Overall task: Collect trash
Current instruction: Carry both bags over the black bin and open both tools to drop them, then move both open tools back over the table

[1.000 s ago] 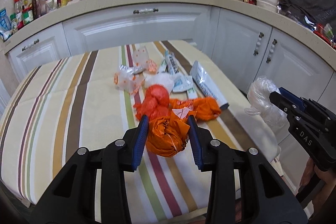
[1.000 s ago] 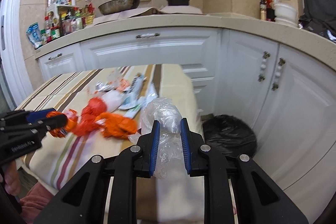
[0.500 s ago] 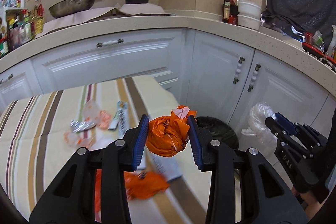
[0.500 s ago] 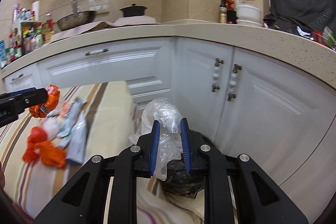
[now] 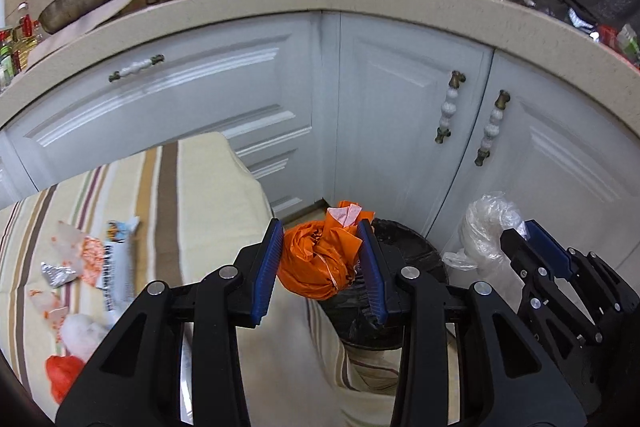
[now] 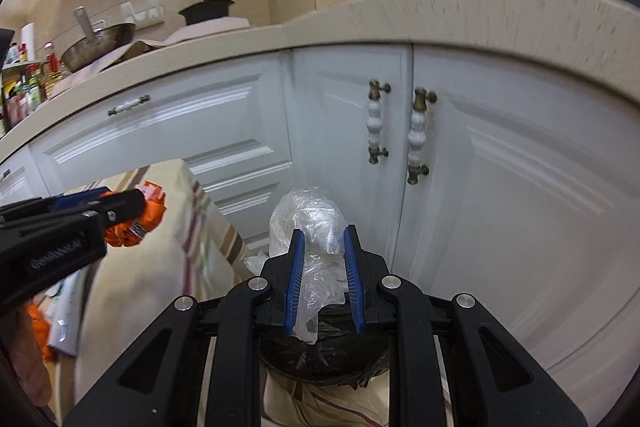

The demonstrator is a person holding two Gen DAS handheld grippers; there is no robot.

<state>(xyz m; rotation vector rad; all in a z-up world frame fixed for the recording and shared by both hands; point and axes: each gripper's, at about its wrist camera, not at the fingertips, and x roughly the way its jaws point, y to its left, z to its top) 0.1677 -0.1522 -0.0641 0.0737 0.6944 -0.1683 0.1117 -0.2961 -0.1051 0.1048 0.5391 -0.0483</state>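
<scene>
Orange bag [image 5: 318, 259] clamped in left hand-held gripper [image 5: 322, 259].

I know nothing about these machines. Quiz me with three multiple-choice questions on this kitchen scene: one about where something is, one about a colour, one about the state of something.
1. Where is the black-lined trash bin?
A. On the countertop
B. On the floor by the white cabinets, beside the striped table
C. On the striped table

2. What colour is the crumpled bag in the left claw?
A. Orange
B. Green
C. Black

3. What is the state of the right claw?
A. Wide open and empty
B. Closed on a spoon
C. Closed on a clear plastic bag

Answers:
1. B, the bin sits low in front of the cabinet doors, next to the table's hanging cloth.
2. A, the bundle between the blue pads is bright orange.
3. C, see-through plastic is pinched between its pads and bulges above them.
</scene>
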